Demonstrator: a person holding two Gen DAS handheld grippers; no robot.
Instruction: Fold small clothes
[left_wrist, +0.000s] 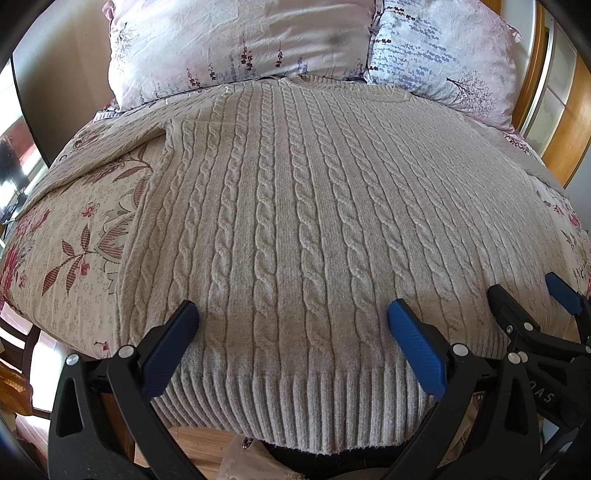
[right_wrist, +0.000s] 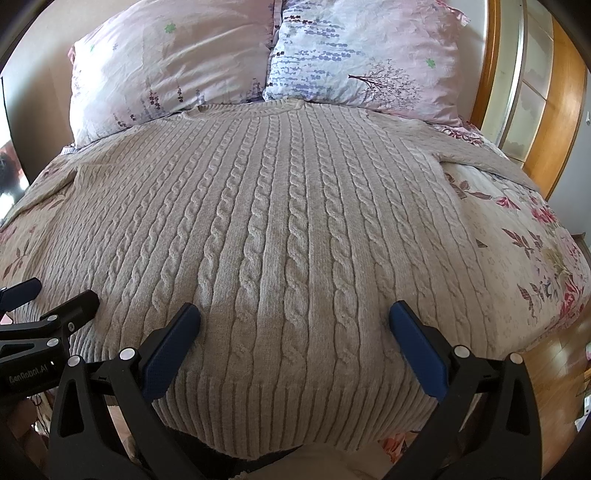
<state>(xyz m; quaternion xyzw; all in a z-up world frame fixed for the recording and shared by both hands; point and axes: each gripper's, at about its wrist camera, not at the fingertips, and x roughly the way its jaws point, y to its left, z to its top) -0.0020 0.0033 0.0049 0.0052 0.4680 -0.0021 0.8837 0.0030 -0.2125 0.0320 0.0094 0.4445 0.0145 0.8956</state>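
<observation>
Fold not yet begun: cable-knit sweater (left_wrist: 288, 206) flat on bed (left_wrist: 74, 229); left claw (left_wrist: 291, 314) and right claw (right_wrist: 295, 314) agape, empty, above near hem. Next: pinching hem corners.

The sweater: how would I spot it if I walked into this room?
Look at the bed with the flowered cover. Below the two pillows lies the sweater, spread flat with its ribbed hem at the near edge. It is the only plain beige knit, covered in cable braids.
</observation>
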